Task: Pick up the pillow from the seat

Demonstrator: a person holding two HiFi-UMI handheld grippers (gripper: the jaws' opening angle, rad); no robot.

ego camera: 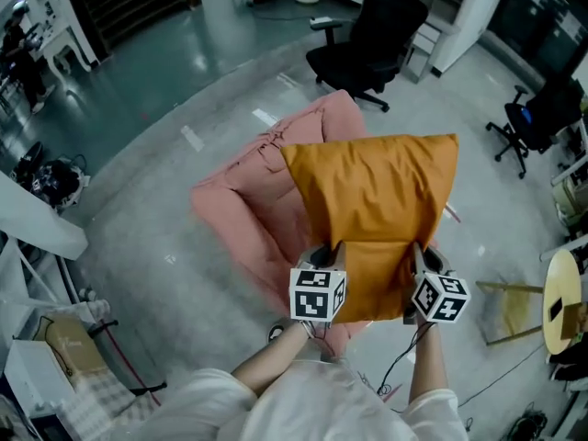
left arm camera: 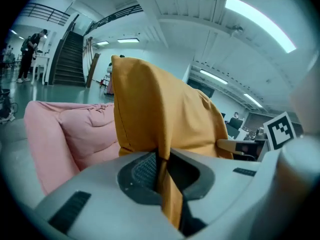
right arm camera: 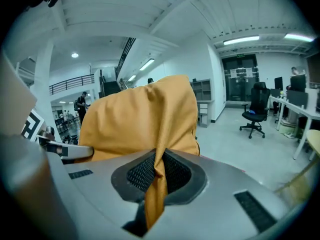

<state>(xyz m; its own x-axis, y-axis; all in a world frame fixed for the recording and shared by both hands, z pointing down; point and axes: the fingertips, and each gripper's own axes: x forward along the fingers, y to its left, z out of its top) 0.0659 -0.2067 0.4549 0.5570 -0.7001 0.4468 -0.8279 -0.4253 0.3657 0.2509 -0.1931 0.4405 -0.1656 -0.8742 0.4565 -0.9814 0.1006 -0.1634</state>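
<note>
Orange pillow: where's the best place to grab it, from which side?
Probably the pillow's near edge, coming in from that side, one pinch at each end. The cloth there is thin and bunches between jaws; the left gripper and right gripper are shut on it that way, over the pink seat.

From my head, one camera looks steeply down on the pillow and pink seat. The cameras on my left claw and right claw face forward along the jaws, very near the pillow all three share
</note>
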